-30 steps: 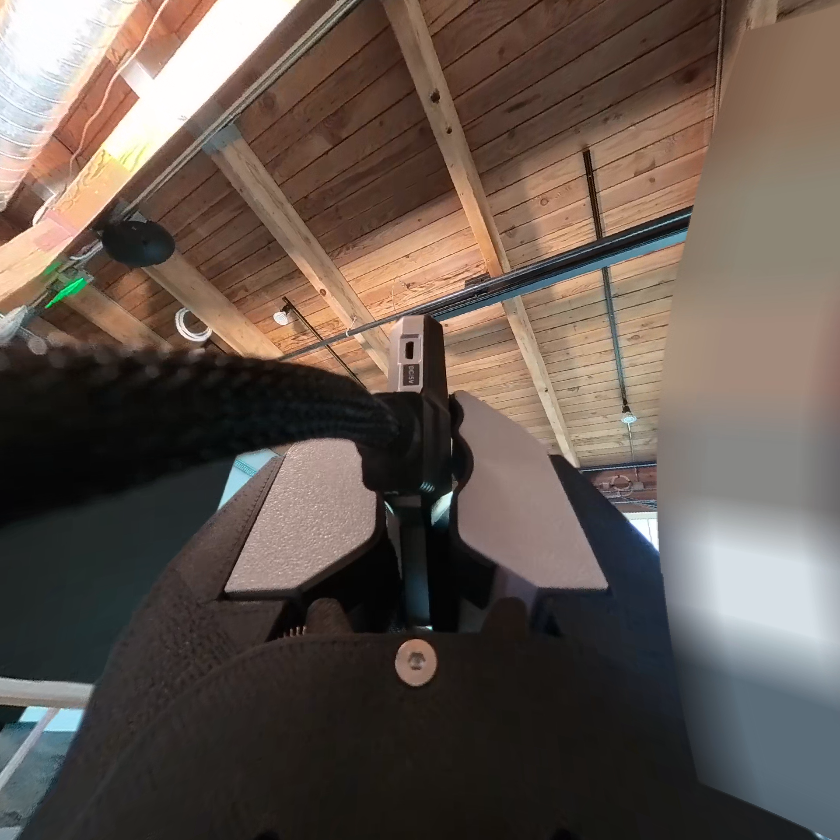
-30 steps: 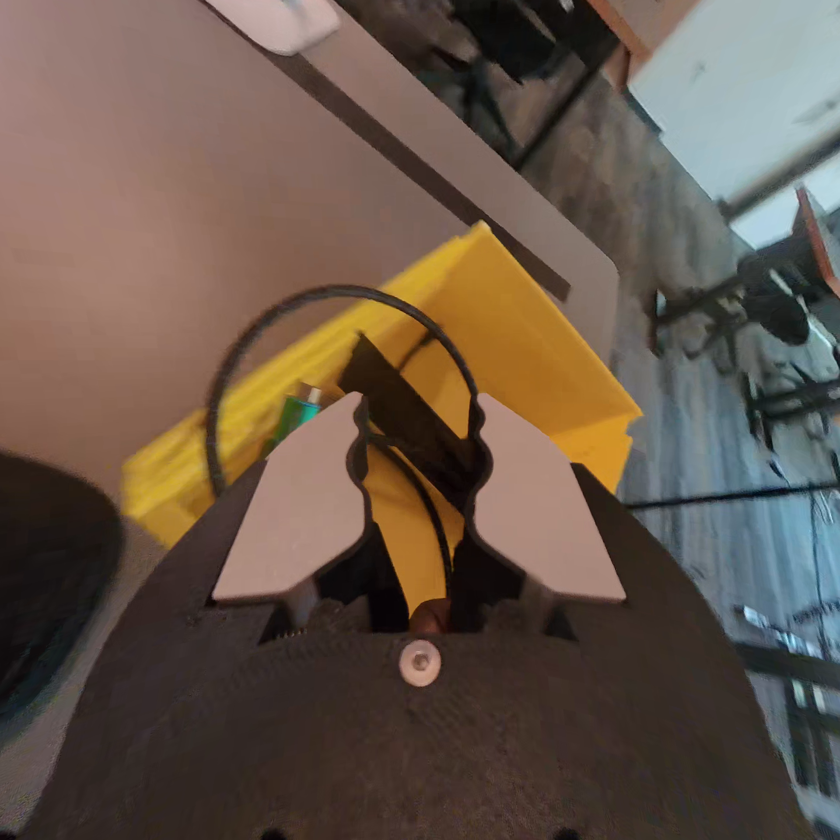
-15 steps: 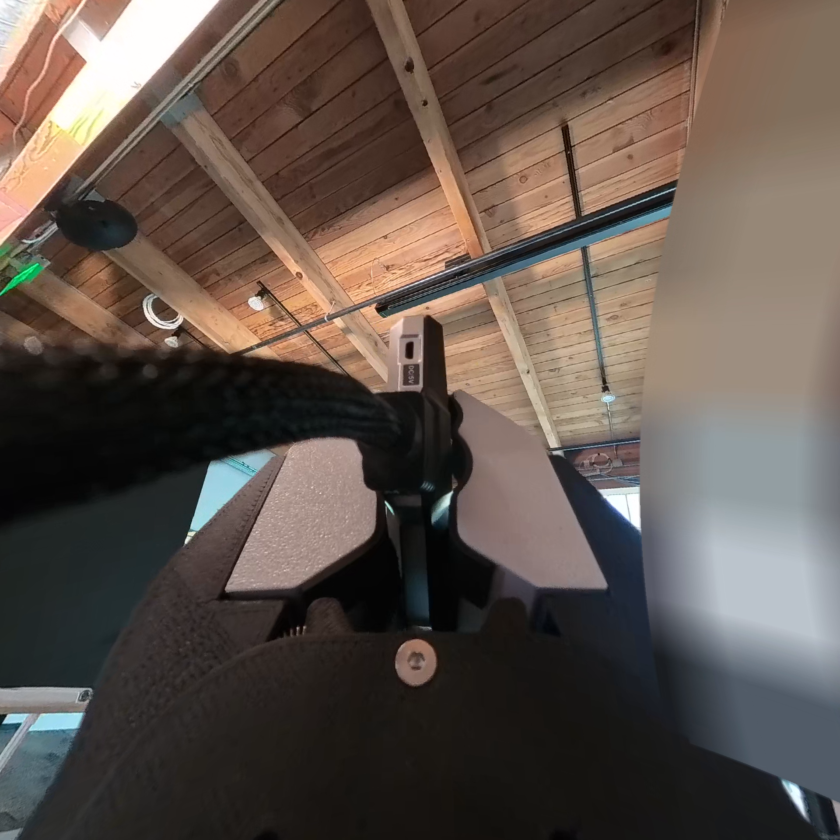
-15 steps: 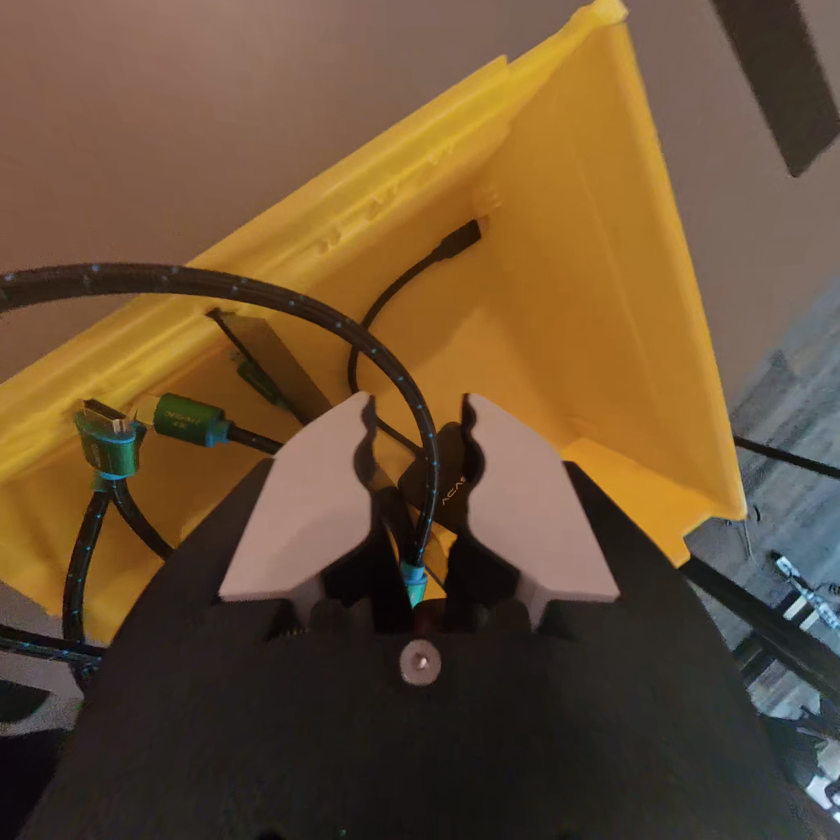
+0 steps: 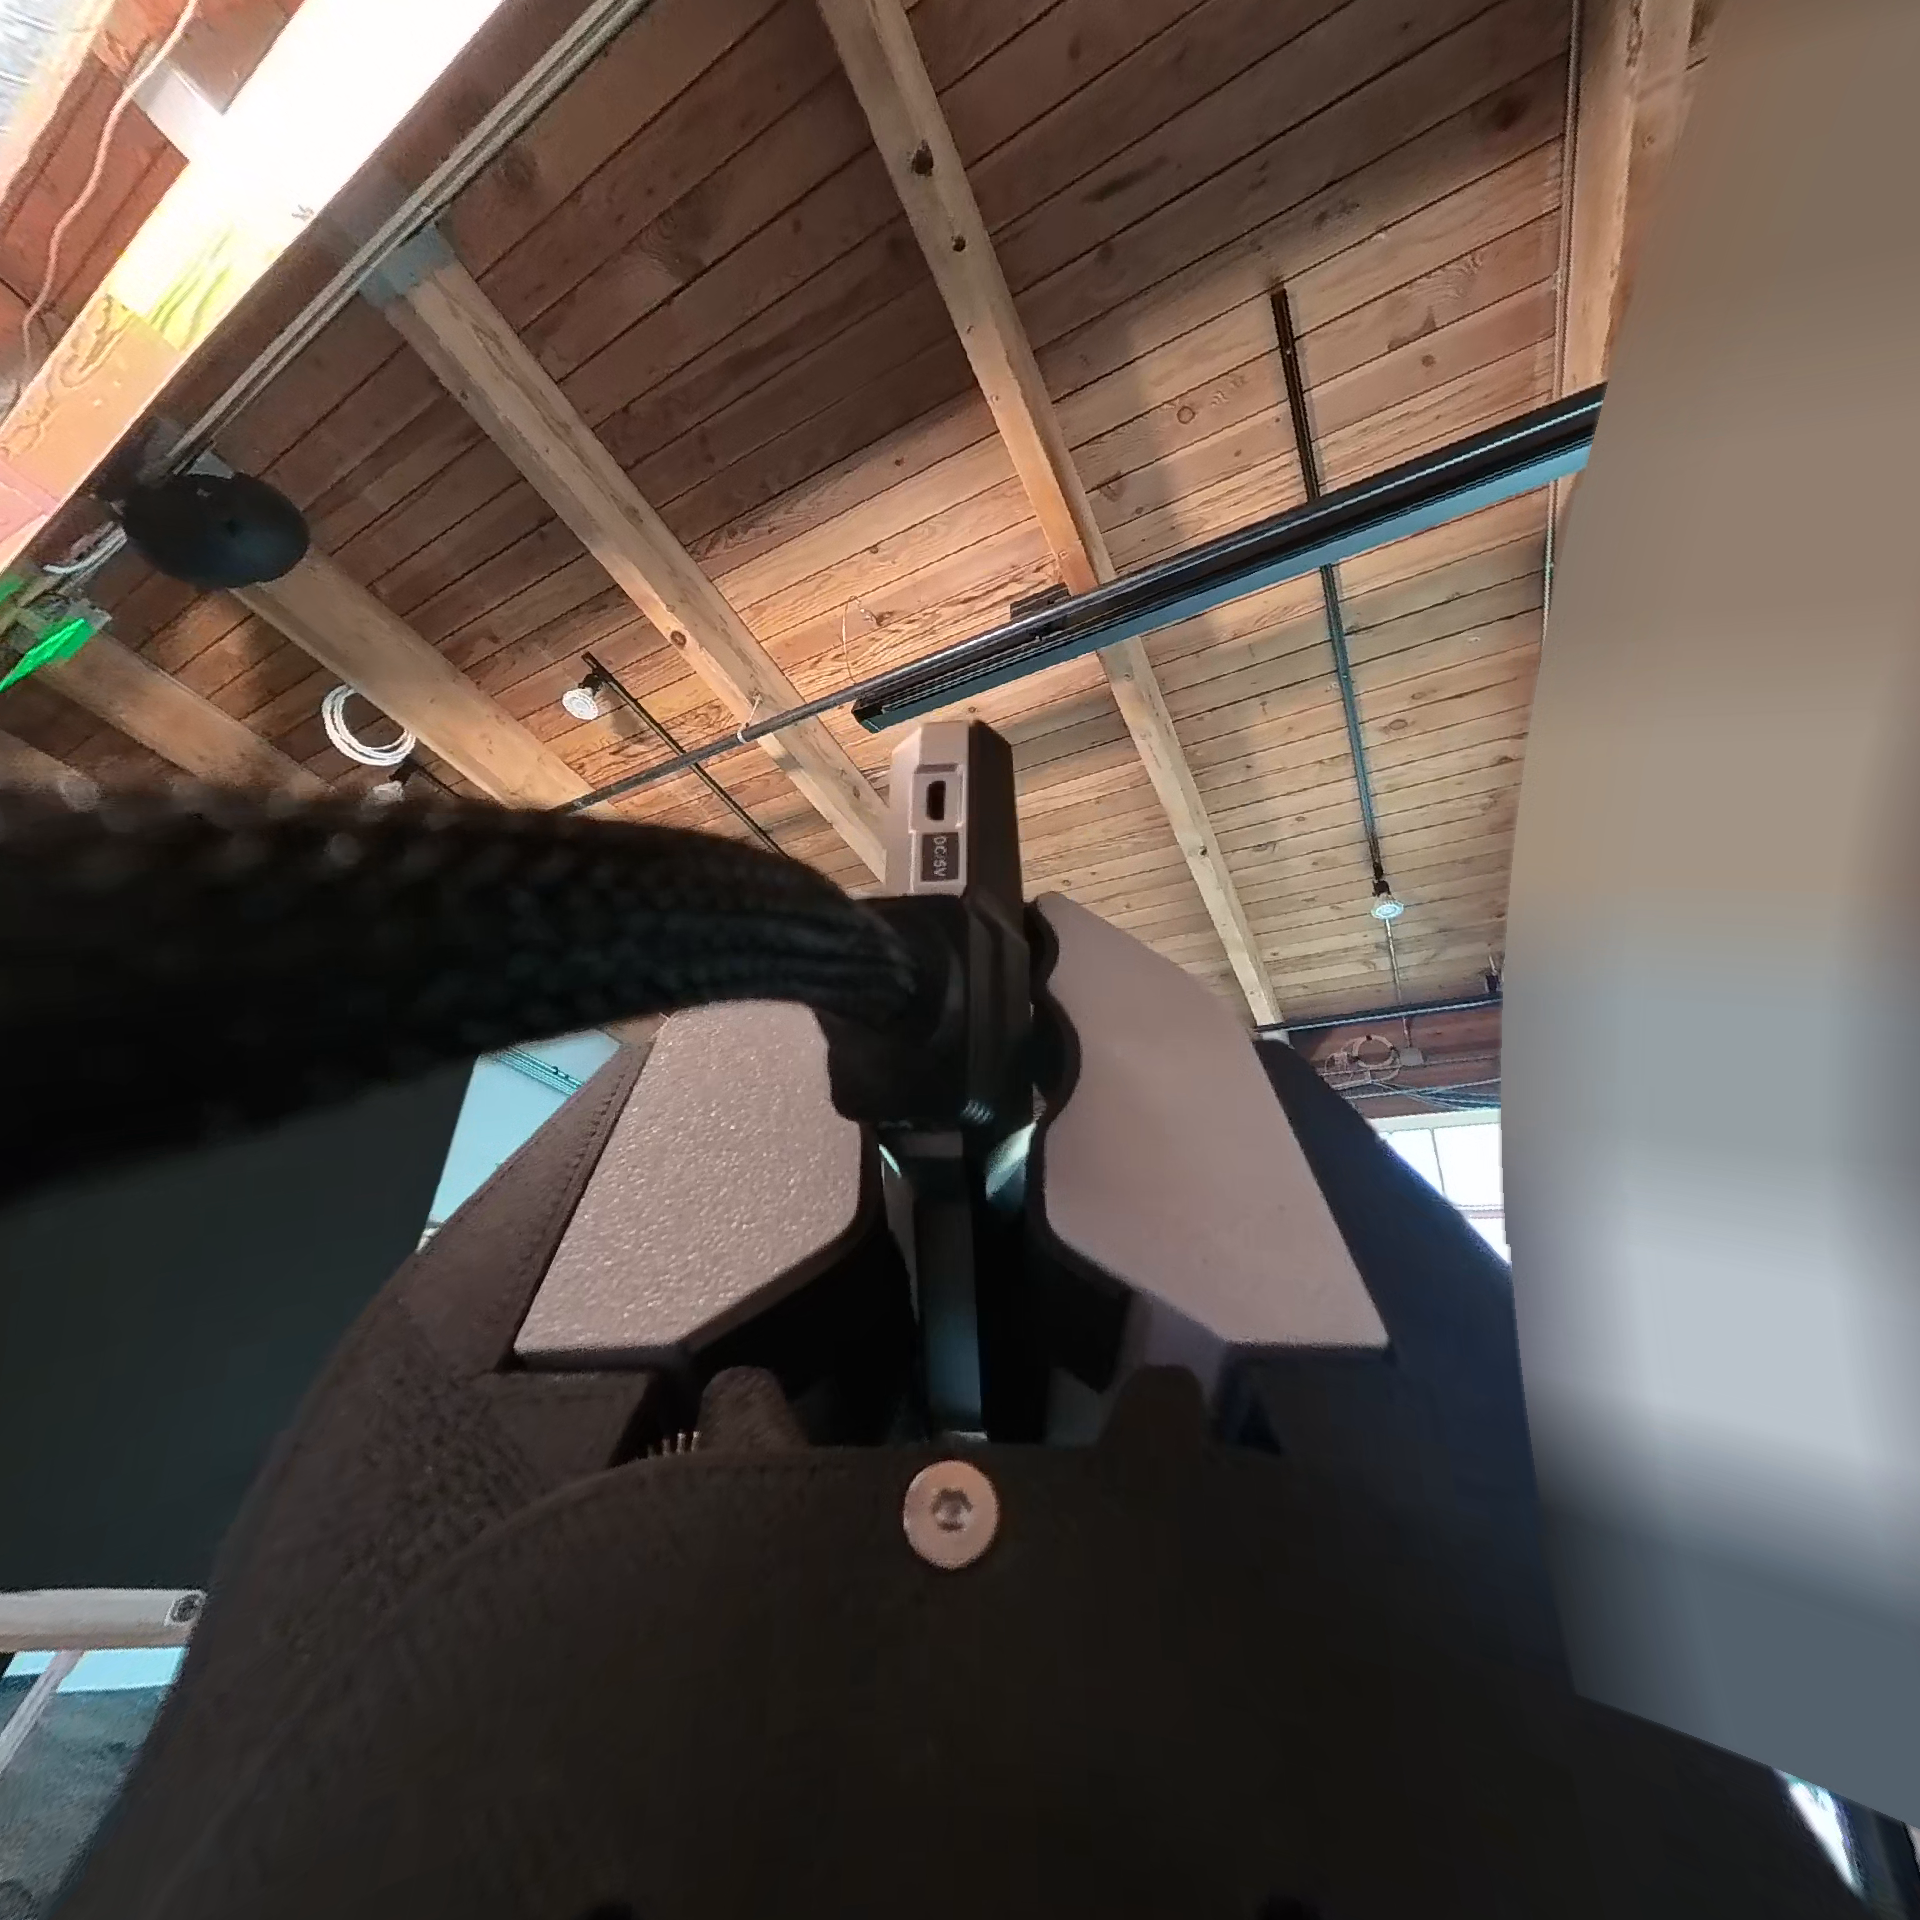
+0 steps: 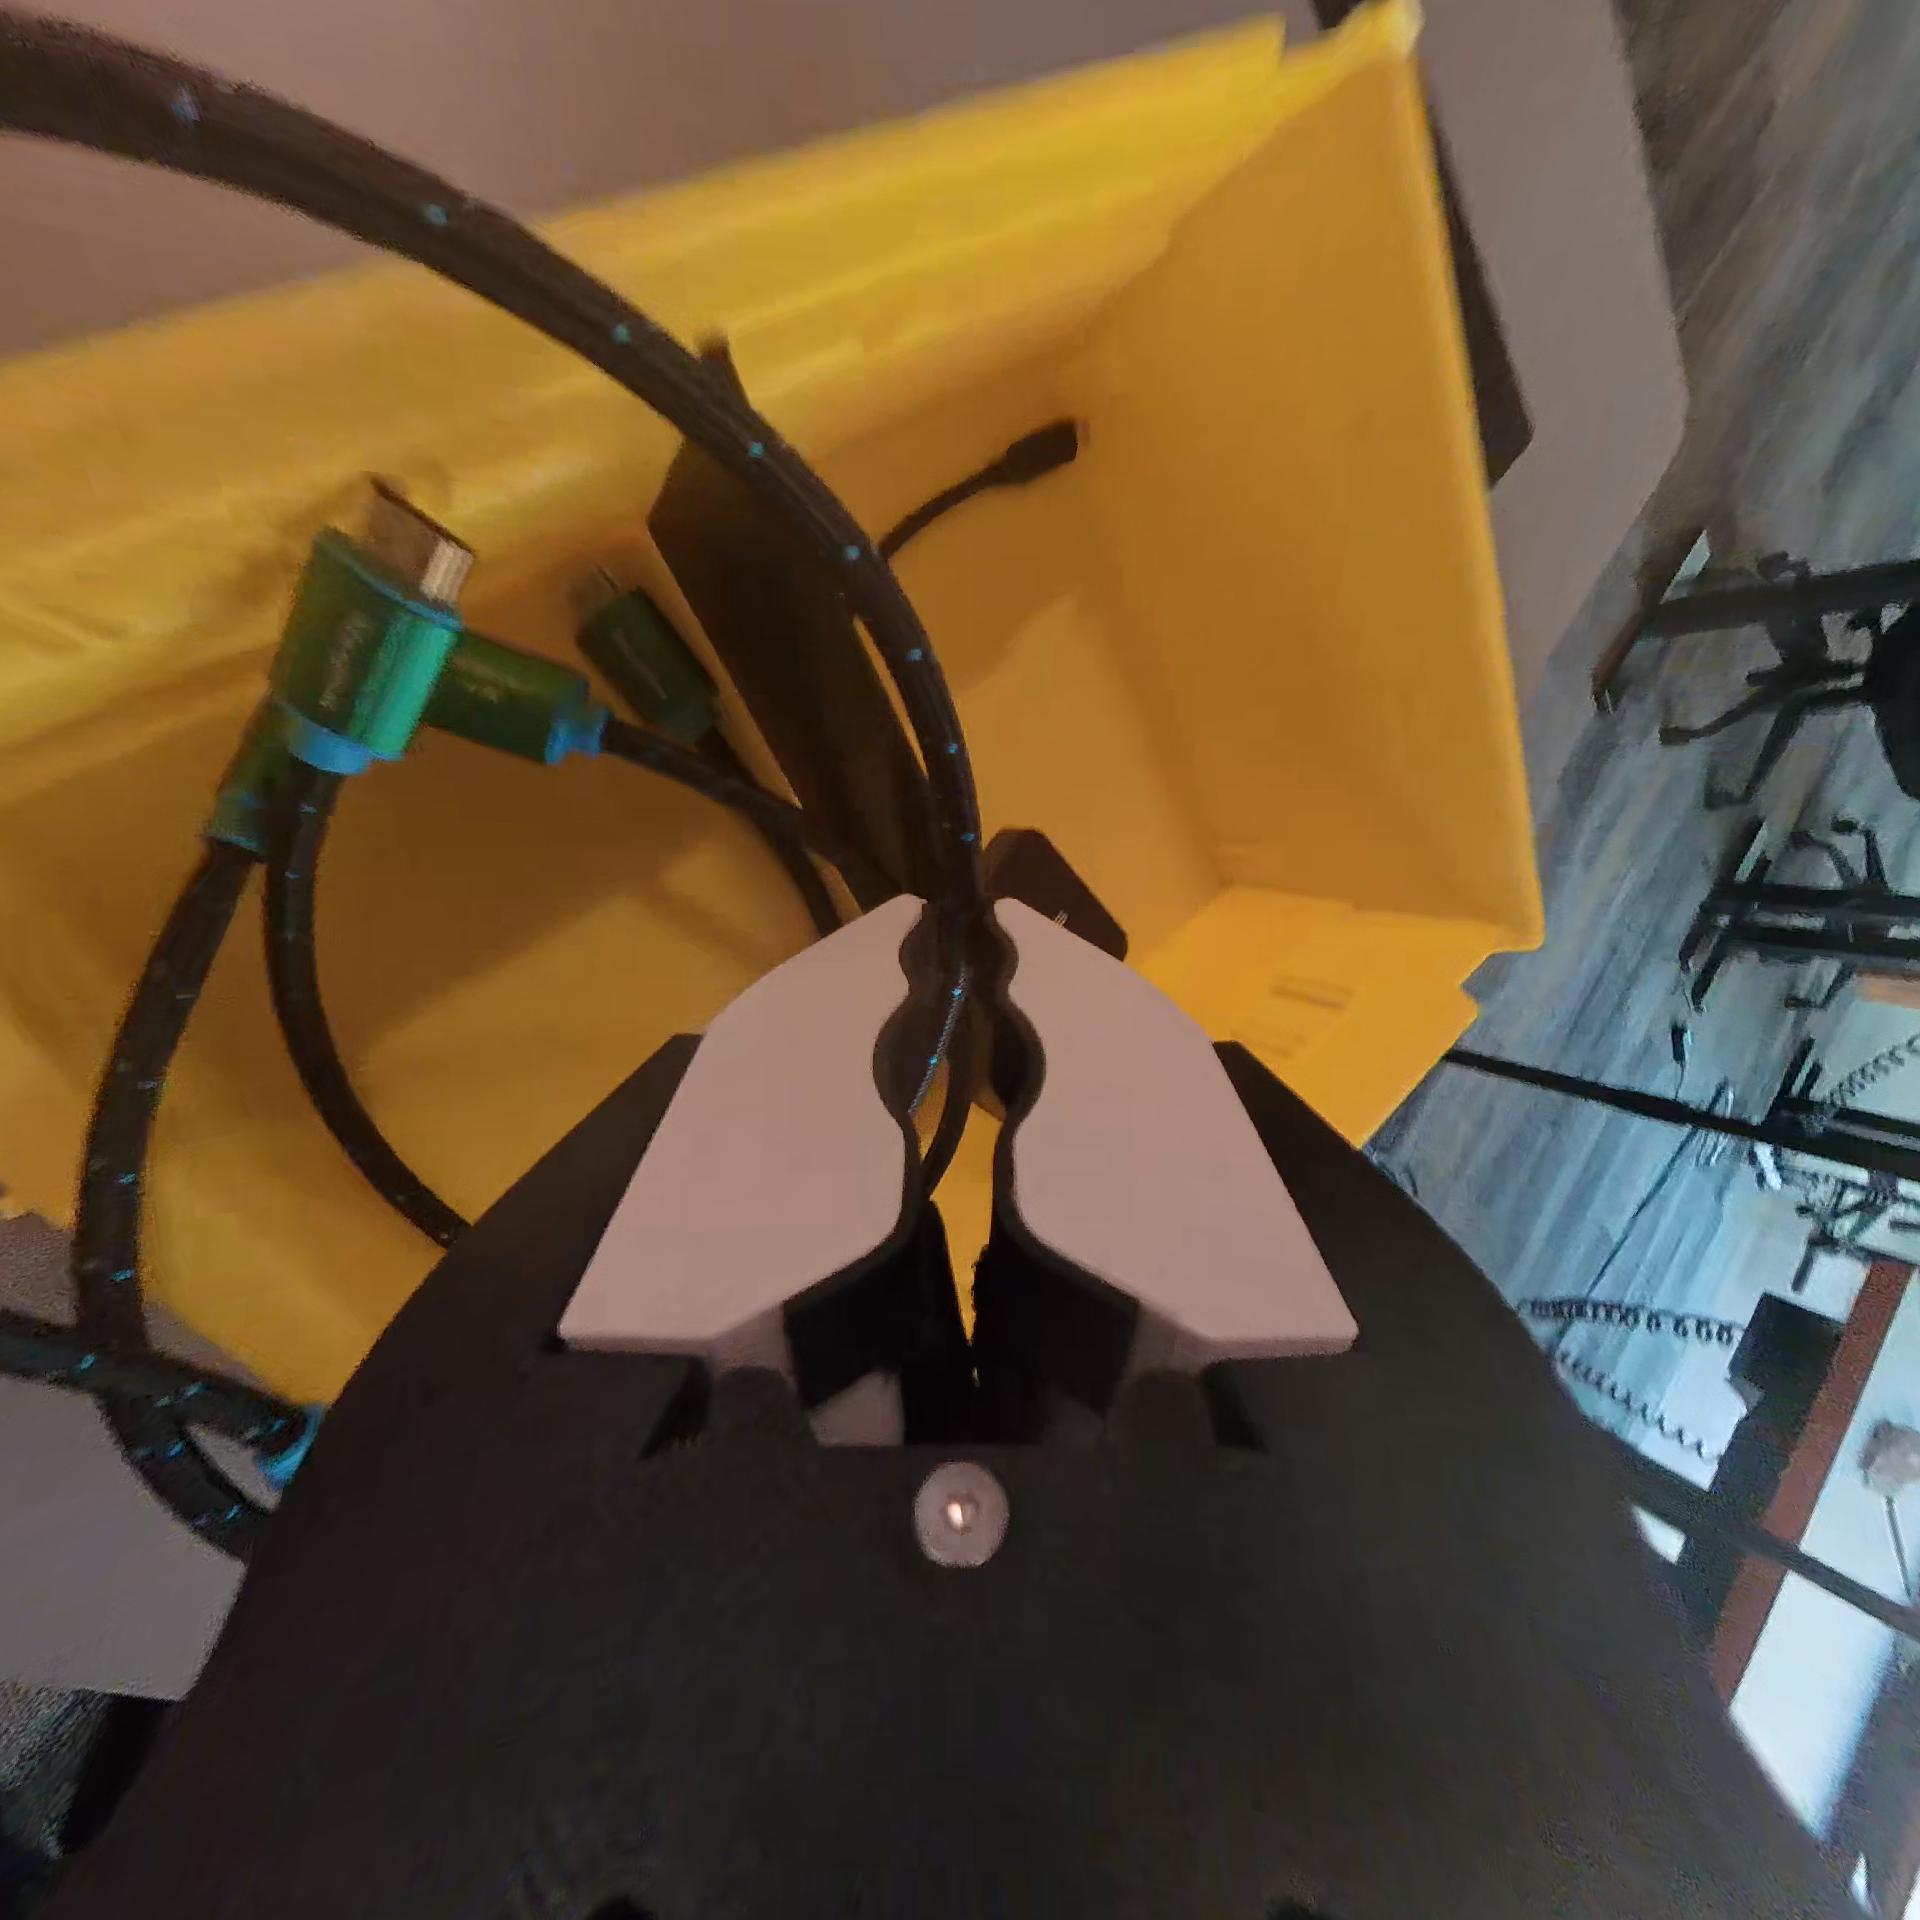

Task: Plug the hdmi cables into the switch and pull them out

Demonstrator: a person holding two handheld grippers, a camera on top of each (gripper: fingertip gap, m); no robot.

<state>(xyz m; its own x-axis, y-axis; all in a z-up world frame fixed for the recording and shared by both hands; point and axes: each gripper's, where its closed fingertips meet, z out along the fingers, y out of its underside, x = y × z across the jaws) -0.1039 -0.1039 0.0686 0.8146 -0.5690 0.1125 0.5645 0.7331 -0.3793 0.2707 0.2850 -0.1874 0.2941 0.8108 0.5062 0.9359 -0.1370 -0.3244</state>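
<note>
In the left wrist view my left gripper [image 5: 961, 997] is shut on the thin grey-and-black switch [image 5: 951, 821], held edge-up toward the ceiling. A thick black braided HDMI cable [image 5: 436, 956] is plugged into its left side and arcs off to the left. In the right wrist view my right gripper [image 6: 958, 920] is shut on a black braided cable with blue flecks [image 6: 914, 665], over a yellow bin [image 6: 1299, 416]. In the bin lie green HDMI plugs [image 6: 379, 649], a flat black box [image 6: 800, 665] and a thin black cable [image 6: 987, 478].
A grey table top [image 6: 727, 62] carries the yellow bin; its edge is at the right, with wood floor and black chair legs [image 6: 1787, 644] beyond. A blurred patch fills the right of the left wrist view. Above is a wooden beam ceiling [image 5: 935, 364].
My right gripper swung down over the yellow bin and closed from open onto the flecked braided cable. My left gripper kept its hold on the switch and only shifted slightly.
</note>
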